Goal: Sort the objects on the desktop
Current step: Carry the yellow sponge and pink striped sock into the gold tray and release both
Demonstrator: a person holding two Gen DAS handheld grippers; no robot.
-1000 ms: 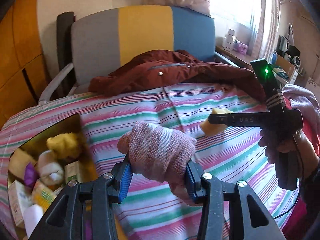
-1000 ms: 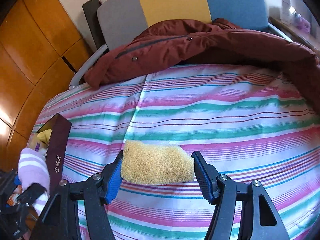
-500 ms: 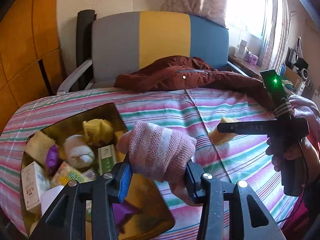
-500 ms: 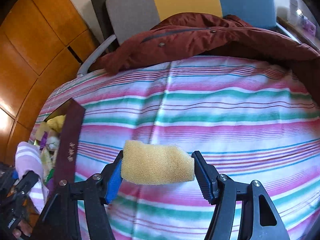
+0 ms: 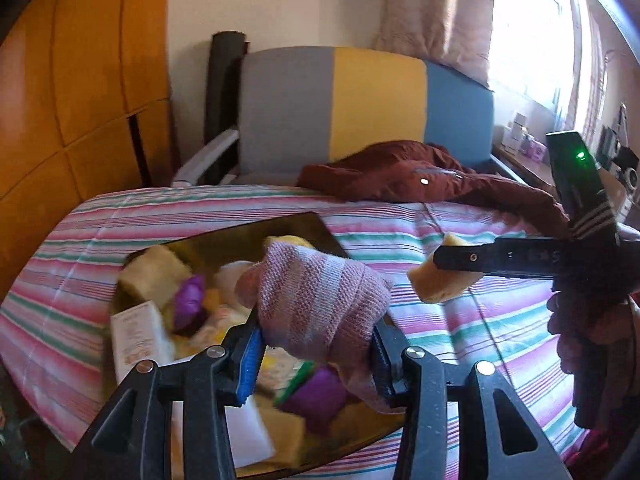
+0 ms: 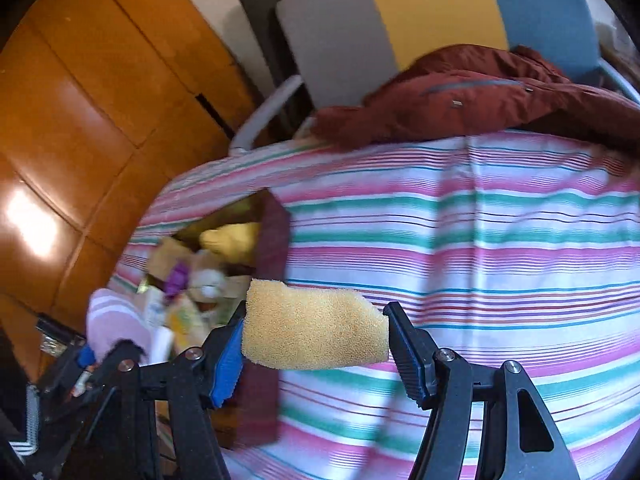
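My left gripper [image 5: 316,354] is shut on a pink knitted sock [image 5: 320,300] and holds it over the open dark box [image 5: 296,226] full of small items. My right gripper [image 6: 316,346] is shut on a yellow sponge [image 6: 312,334] and holds it above the striped cloth, just right of the box [image 6: 274,236]. In the left wrist view the sponge [image 5: 440,286] and the right gripper [image 5: 444,276] hang to the right of the box. In the right wrist view the sock [image 6: 114,322] sits in the left gripper [image 6: 108,346] at the lower left.
The box holds sponges, purple wrapped pieces [image 5: 190,300], white cartons [image 5: 138,336] and a yellow item [image 6: 232,238]. A dark red jacket [image 5: 420,178] lies at the far edge of the striped cloth [image 6: 480,248]. A grey, yellow and blue chair [image 5: 360,108] stands behind. Wooden panels [image 6: 80,120] are on the left.
Both grippers have moved left toward the box with their loads. The sock now hangs over the box's contents, and the sponge has come close to the box's right wall.
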